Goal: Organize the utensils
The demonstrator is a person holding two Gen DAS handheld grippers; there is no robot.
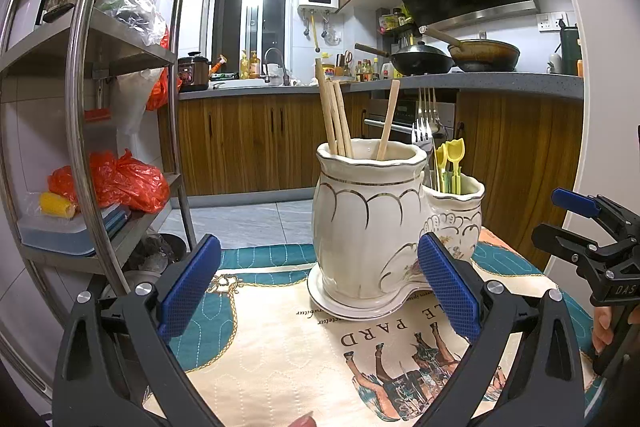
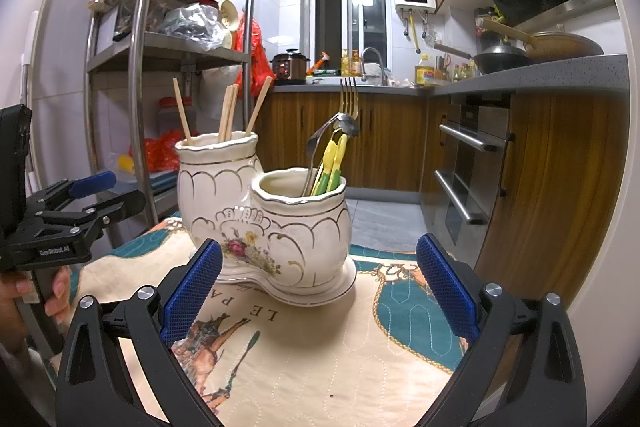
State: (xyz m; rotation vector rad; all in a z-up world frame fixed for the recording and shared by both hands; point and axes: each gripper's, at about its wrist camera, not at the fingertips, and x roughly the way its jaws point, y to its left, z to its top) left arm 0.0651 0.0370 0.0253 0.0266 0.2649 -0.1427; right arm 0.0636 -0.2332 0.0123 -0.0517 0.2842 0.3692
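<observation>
Both grippers stand wide open and empty: the left gripper (image 1: pixel 318 287) hangs low over the table (image 1: pixel 280 355) facing the tall side of the ceramic holder (image 1: pixel 368 223), and the right gripper (image 2: pixel 318 287) faces its short side. That holder sits on the patterned cloth in the middle of the table, its two joined pots on one shared base. Wooden chopsticks (image 1: pixel 334 115) lean loosely in the tall pot; forks (image 2: pixel 349 99), a spoon (image 2: pixel 320 143) and yellow-green picks (image 2: pixel 330 163) stand in the short one. Glazed ceramic looks heavy, slick and likely to chip, so it is better left in place. The chopsticks seem light and stiff, and are best pinched on the bare shaft above the rim. Metal handles will probably slip against blue pads, so a firm, square grasp high on the shaft seems safest.
</observation>
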